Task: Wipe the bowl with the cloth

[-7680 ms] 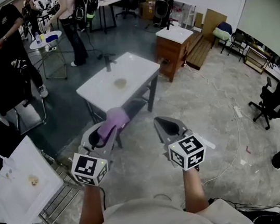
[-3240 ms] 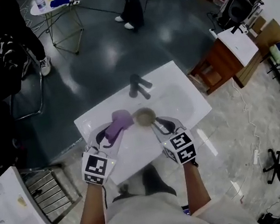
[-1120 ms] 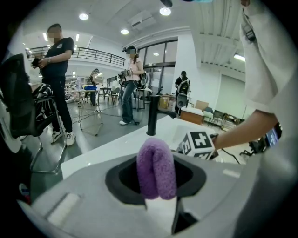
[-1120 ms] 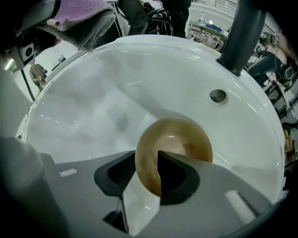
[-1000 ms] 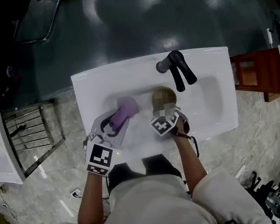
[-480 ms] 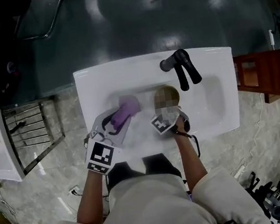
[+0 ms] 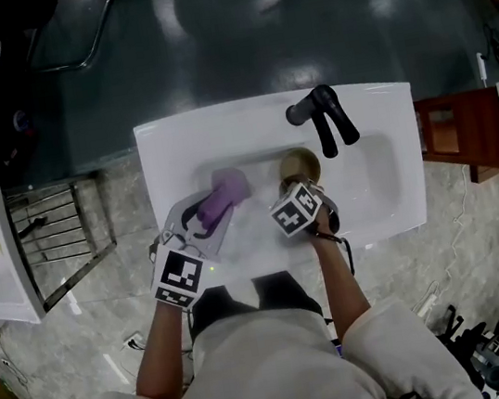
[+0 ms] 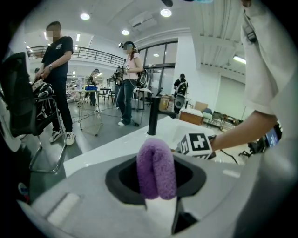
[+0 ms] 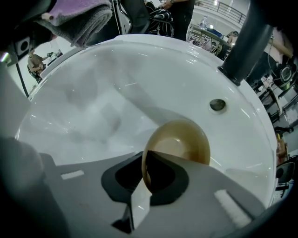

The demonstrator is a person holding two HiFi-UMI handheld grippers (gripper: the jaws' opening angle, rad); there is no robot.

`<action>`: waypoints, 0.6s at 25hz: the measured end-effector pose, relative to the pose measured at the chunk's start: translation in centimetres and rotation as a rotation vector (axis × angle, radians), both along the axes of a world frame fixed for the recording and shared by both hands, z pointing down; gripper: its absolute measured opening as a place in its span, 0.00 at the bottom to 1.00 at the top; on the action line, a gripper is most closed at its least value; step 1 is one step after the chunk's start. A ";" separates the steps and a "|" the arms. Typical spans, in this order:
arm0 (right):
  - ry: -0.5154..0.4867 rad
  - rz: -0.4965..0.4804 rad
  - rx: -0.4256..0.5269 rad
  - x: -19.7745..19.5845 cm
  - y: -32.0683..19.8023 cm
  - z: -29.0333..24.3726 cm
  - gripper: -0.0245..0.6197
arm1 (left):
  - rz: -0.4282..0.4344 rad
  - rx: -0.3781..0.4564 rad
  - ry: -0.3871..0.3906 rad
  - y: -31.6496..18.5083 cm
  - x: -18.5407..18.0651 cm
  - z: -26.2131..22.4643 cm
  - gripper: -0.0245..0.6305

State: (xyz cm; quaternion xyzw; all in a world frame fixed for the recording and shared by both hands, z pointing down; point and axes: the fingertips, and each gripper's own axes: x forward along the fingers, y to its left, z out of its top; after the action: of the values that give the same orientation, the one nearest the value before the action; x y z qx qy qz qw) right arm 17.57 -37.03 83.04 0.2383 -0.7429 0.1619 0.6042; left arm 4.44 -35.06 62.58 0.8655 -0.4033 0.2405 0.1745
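Two-handed at white sink [image 7: 372, 132], L gripper [image 7: 212, 208] clamping purple cloth [image 8: 156, 168], R gripper [image 7: 300, 183] jaws just closed onto brown bowl [image 9: 180, 141] rim.

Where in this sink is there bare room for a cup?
Bare: the basin right of the bowl, by the faucet, and the sink ledge left of the faucet. Crowded: mid-basin, where the left gripper holds the cloth beside the bowl in the right gripper.
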 end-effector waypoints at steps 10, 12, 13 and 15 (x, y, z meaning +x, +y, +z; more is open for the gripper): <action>-0.031 0.027 0.069 -0.5 0.2 -2.9 0.06 | 0.023 0.020 0.006 1.2 -0.7 -1.3 0.21; -0.051 0.040 0.088 -0.6 0.3 -4.2 0.06 | 0.032 0.025 0.011 1.6 -0.7 -1.7 0.21; -0.061 0.048 0.097 -0.6 0.3 -4.9 0.06 | 0.037 0.029 0.013 1.7 -0.6 -2.0 0.21; -0.081 0.066 0.111 -0.7 0.7 -6.4 0.06 | 0.048 0.038 0.017 2.0 -0.6 -2.6 0.21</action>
State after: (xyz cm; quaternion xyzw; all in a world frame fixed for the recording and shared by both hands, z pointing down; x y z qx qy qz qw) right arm 16.84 -36.38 76.67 0.2889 -0.7663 0.1498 0.5540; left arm 3.81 -33.06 59.98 0.8801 -0.3854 0.2296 0.1556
